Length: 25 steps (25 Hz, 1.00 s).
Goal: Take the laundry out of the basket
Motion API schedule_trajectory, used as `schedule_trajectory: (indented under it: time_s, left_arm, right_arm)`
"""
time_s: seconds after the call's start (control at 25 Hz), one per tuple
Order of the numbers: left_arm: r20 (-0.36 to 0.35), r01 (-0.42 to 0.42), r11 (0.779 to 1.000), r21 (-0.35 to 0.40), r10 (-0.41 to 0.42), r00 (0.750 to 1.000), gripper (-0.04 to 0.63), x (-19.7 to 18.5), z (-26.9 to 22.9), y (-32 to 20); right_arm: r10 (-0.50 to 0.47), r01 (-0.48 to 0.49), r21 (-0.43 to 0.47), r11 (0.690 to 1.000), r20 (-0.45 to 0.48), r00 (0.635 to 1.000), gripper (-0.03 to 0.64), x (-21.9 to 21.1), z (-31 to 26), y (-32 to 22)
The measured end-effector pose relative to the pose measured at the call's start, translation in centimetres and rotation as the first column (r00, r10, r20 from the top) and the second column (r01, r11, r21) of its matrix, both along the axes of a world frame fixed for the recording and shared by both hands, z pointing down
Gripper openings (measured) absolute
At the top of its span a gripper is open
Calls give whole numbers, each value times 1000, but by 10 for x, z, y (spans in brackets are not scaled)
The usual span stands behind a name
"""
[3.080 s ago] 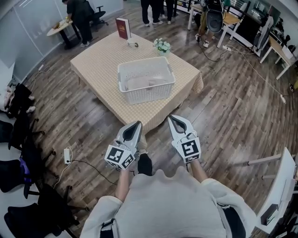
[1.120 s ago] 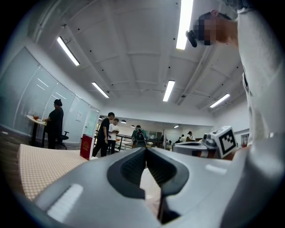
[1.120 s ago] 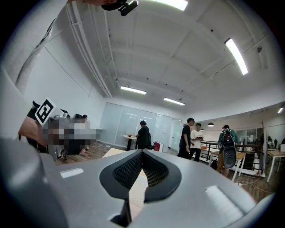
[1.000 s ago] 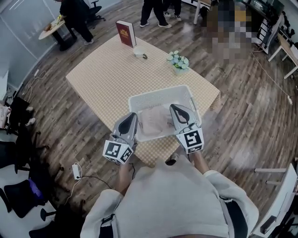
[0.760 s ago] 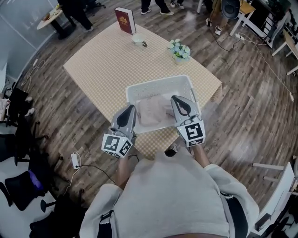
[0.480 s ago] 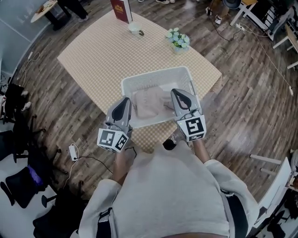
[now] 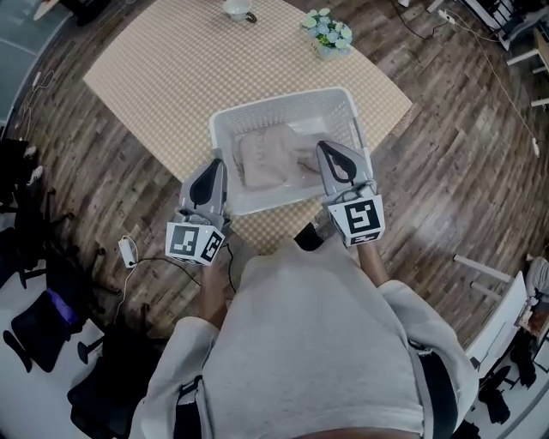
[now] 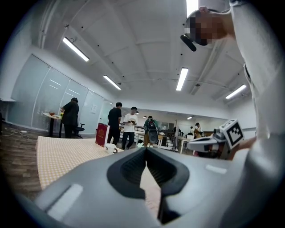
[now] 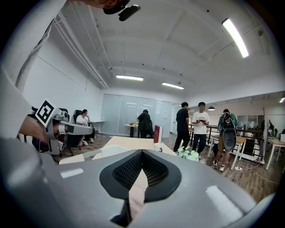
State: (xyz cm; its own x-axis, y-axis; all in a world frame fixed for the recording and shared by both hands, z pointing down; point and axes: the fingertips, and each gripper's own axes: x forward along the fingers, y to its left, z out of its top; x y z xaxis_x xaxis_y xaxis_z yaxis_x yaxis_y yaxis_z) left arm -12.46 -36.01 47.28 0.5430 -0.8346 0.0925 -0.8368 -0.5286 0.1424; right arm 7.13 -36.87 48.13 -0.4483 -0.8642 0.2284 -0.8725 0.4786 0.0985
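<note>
Our left gripper (image 7: 214, 165) has its jaws together on nothing, just outside the basket's (image 7: 283, 103) left wall. Our right gripper (image 7: 325, 150), likewise closed and empty, hangs over the basket's right side, beside the laundry (image 7: 268, 156) lying inside. We can't read the red book's (image 8: 101, 134) cover. The basket sits by the table's (image 7: 163, 69) near edge, with bare cloth beyond. The frame edge cuts off a far cup (image 7: 237, 9).
</note>
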Motion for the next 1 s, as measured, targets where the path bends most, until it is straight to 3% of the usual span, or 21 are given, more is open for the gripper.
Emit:
schedule_trajectory:
  time_s: [0.2,0.28,0.36,0.44,0.48,0.52,0.6,0.64,0.68,0.72,0.8,0.92,1.0]
  left_arm:
    - [2,10,1000,-16,-10,1000,11,-5,9,-2]
    - [-4,17,1000,-21,-17,1000,11,-7,12,-1]
    - [-14,22,999,-24,-23,1000,11,-8,13,1]
    - [-24,24,999,-25,-25,999,11,-8,13,3]
    - [-28,24,999,-25,-25,999,11,-8,13,3]
    - [-32,23,999,-24,-24,999,11,-8,14,3]
    - [-40,23,1000,-21,-24,999,11,-7,13,1]
    - [-44,24,1000,-20,-25,999,11,-7,13,1]
    - [-47,25,999,-20,-26,999,11,-7,13,0]
    - [-51,27,999,-20,-28,998,11,-8,13,0]
    - [-58,32,999,-22,-34,998,11,-10,13,1]
    - [-67,43,999,-24,-44,997,11,-14,14,1]
    - [-73,47,999,-25,-49,996,11,-15,14,2]
  right_arm:
    - [-26,26,1,1000,-50,998,-2,-3,10,-3]
    - [-52,55,13,998,-150,987,-2,-5,15,-3]
    - [-96,113,40,993,-296,950,-2,-11,20,-1]
    - [-150,203,62,977,-478,866,-2,-20,28,2]
    - [-178,261,61,963,-584,792,-2,-25,34,4]
    - [-201,323,50,945,-691,694,-2,-29,43,6]
    - [-227,432,-6,902,-856,464,-2,-32,63,9]
    - [-238,469,-43,882,-900,365,-2,-32,72,10]
    - [-252,494,-79,866,-922,294,-2,-32,80,10]
    - [-270,508,-110,854,-929,252,-2,-32,86,11]
    - [-314,514,-161,843,-922,226,-2,-33,93,12]
    - [-382,496,-226,838,-893,237,-2,-34,102,9]
    - [-480,476,-322,818,-839,258,-2,-33,113,8]
